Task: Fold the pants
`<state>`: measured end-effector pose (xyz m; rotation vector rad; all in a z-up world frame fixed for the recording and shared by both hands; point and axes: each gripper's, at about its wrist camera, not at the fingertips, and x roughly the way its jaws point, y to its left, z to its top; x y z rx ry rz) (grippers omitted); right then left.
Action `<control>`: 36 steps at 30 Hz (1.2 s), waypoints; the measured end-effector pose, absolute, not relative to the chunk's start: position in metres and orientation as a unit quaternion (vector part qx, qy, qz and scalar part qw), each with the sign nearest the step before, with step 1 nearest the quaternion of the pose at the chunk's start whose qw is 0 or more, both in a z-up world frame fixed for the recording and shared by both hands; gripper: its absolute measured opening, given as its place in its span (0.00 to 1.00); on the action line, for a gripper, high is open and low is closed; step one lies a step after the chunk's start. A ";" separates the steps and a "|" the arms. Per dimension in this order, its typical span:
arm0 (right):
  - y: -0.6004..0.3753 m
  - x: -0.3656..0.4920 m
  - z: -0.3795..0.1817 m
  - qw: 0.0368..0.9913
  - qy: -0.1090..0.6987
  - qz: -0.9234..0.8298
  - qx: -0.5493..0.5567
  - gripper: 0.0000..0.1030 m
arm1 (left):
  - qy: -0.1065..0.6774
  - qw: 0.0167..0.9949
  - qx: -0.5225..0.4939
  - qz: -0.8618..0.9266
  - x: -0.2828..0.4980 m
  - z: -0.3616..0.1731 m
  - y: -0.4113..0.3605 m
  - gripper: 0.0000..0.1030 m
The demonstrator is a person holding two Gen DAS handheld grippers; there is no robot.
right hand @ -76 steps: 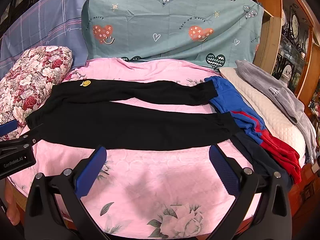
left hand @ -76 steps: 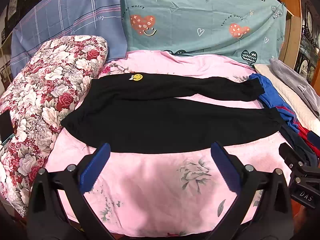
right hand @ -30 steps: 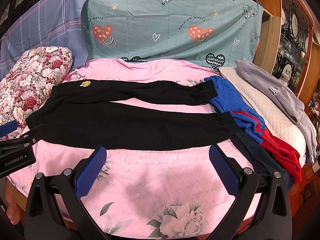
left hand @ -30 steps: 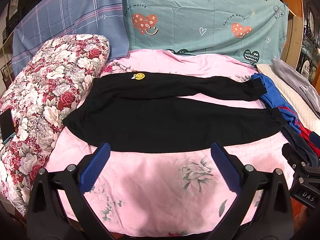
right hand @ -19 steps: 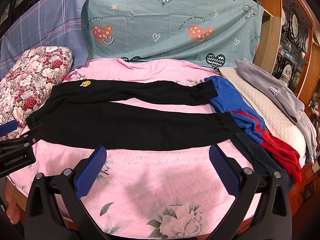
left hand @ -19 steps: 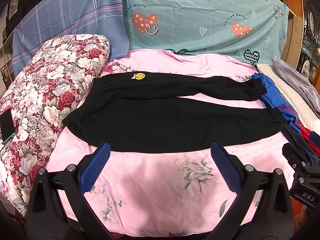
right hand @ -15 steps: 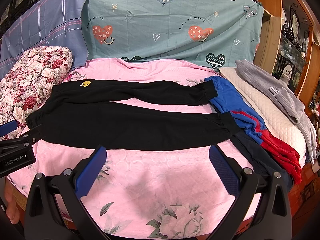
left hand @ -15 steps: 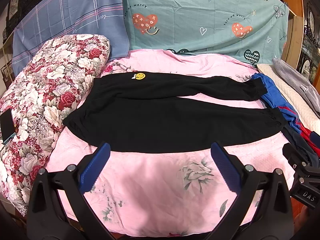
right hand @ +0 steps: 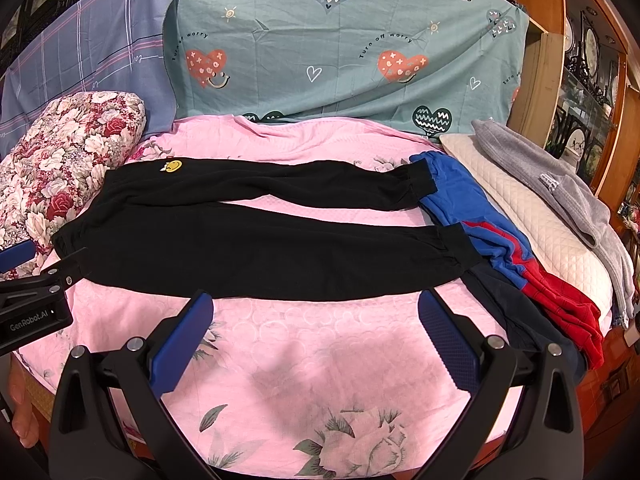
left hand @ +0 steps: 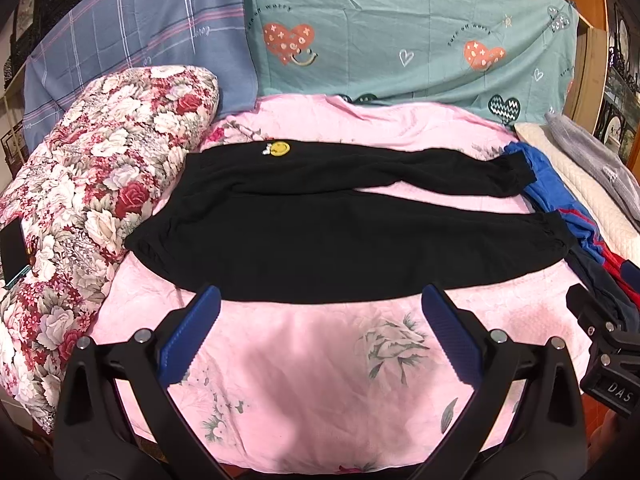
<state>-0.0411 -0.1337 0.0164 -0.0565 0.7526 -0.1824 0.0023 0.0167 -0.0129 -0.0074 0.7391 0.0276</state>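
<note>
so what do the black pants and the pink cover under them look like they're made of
Black pants: soft matte knit, probably cotton jersey; no sheen, gathered cuffs, limp drape. Pink cover: thin quilted fabric with a slight sheen; embossed circles and a printed flower pattern show. Exact fibre can't be told.

Pants (left hand: 320, 232) lie on the bed (left hand: 320, 380), pillow (left hand: 100, 184) left, seemingly clothes (right hand: 500, 240) right.

The black pants (right hand: 256, 248) look like soft, matt knit cloth lying on a pink quilted sheet (right hand: 320, 352) with a faint embossed texture — beside them a grey fleecy garment (right hand: 560, 196), a cream quilted pad (right hand: 532, 216) and glossy varnished wood (right hand: 536, 60) — while both grippers' finger pads (left hand: 188, 332) are ribbed blue plastic on matt black frames.
</note>
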 end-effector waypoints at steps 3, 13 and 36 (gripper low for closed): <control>-0.139 -0.035 0.005 0.921 0.381 -0.080 -0.021 0.99 | 0.404 0.914 -0.026 -0.013 0.015 -0.034 0.024 0.98; -0.153 -0.017 -0.042 0.887 0.453 -0.086 -0.011 0.99 | 0.485 0.854 -0.181 0.048 0.057 -0.097 0.164 0.98; -0.182 -0.022 -0.032 0.894 0.430 -0.129 -0.009 0.99 | 0.473 0.810 -0.325 0.120 0.099 -0.141 0.311 0.11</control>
